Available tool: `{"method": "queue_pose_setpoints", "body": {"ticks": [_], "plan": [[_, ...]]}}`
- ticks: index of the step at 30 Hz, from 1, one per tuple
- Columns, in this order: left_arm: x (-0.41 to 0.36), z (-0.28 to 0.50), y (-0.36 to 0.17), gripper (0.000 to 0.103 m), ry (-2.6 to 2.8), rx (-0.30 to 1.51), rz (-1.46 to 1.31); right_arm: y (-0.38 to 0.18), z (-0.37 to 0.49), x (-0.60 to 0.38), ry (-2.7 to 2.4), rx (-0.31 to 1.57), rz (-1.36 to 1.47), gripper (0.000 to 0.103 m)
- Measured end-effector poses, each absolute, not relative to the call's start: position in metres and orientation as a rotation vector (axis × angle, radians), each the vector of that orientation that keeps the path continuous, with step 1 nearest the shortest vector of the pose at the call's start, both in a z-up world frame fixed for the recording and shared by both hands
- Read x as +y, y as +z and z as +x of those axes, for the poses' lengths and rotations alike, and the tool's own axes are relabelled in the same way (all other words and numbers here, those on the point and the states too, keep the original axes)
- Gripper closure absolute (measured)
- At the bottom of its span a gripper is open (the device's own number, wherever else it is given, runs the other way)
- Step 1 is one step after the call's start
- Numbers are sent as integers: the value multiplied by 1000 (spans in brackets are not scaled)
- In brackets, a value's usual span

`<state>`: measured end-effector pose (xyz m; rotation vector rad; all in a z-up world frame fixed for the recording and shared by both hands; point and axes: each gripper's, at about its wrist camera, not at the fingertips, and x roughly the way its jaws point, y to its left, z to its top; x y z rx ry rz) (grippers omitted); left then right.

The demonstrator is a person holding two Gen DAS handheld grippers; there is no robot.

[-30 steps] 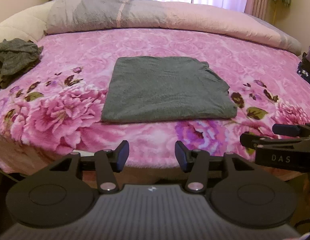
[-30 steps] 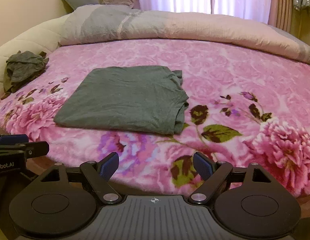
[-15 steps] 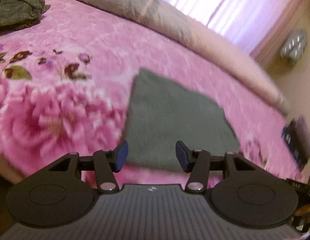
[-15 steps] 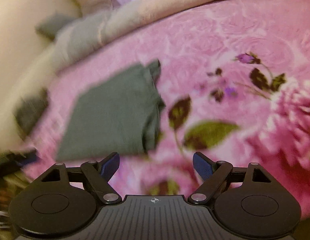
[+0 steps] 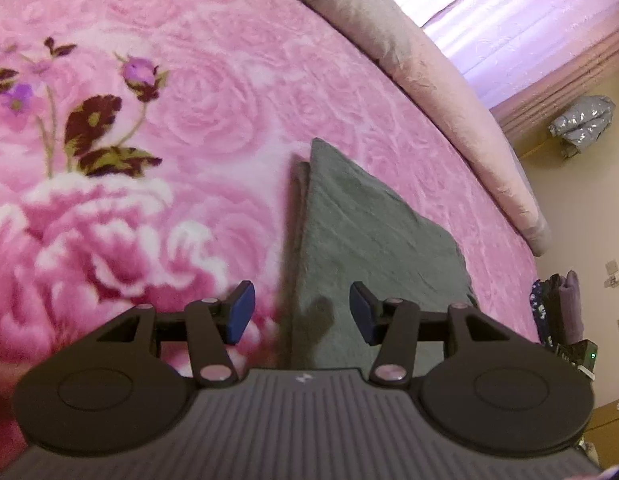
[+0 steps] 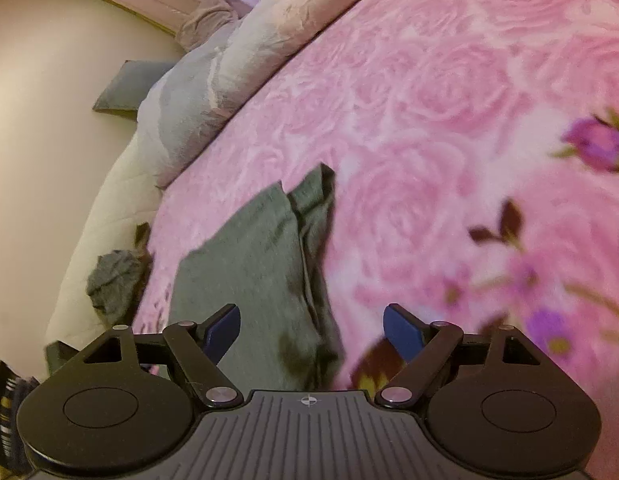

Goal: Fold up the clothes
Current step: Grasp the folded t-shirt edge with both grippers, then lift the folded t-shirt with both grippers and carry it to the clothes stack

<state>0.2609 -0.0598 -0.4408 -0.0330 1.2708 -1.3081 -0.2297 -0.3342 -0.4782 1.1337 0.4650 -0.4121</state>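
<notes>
Left-wrist view: flat grey knit folded garment (image 5: 361,232) on the pink floral blanket (image 5: 213,92), its left edge between the spread fingers of left gripper (image 5: 302,312); right gripper (image 6: 312,328), likewise agape, straddles the opposite edge.

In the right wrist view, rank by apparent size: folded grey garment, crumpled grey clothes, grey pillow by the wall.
1. Folded grey garment, though nearest the camera.
2 and 3. Crumpled grey clothes and grey pillow look alike; unranked.
</notes>
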Motion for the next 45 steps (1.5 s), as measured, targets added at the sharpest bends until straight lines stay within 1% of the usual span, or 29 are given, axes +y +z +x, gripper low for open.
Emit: {"method": "queue_pose_setpoints", "body": {"ticks": [1,3,14,16,17,18,19,23,27,28,29,30,31,32,33,34,36,38,40,42,45], "plan": [[-63,263,-443,56,-1314,1281,-42,-479,-228,-339,-405,459,1142,21],[-71,268,-448,56,-1326,1300,-59,-482,-224,-347,-394,454,1153,25],[-108,286,-473,56,-1397,1399,-162,-495,-183,-372,-260,479,1173,26],[-111,287,-475,56,-1414,1404,-167,-497,-176,-375,-236,499,1170,33],[-111,287,-475,57,-1421,1406,-171,-498,-173,-376,-224,507,1168,40],[-110,288,-476,57,-1429,1408,-174,-500,-170,-376,-211,513,1166,41],[-109,288,-476,59,-1438,1411,-173,-502,-169,-376,-195,517,1163,41],[-104,291,-480,62,-1472,1439,-167,-505,-181,-371,-136,494,1156,41],[-120,293,-484,63,-1470,1481,-182,-509,-175,-378,-117,490,1178,42],[-126,293,-485,66,-1471,1489,-180,-509,-169,-380,-111,493,1179,42],[-131,293,-486,72,-1470,1496,-174,-508,-164,-382,-102,497,1176,43],[-136,293,-487,76,-1467,1502,-167,-508,-159,-383,-90,502,1173,45],[-139,294,-488,82,-1463,1513,-167,-510,-152,-385,-81,514,1173,49],[-142,295,-490,84,-1457,1526,-173,-512,-144,-387,-71,525,1173,64],[-144,296,-492,88,-1452,1538,-179,-515,-138,-389,-61,538,1172,78],[-145,297,-493,92,-1448,1545,-183,-518,-132,-390,-48,550,1170,80],[-146,297,-493,96,-1444,1547,-191,-522,-131,-392,-34,543,1178,89],[-148,295,-487,99,-1444,1527,-178,-522,-136,-393,-39,520,1196,92],[-150,289,-470,100,-1460,1483,-156,-512,-147,-388,-66,495,1195,93],[-152,281,-444,100,-1487,1435,-148,-493,-158,-382,-97,458,1181,93],[-164,264,-391,100,-1555,1350,-133,-452,-182,-373,-148,378,1149,93]]}}
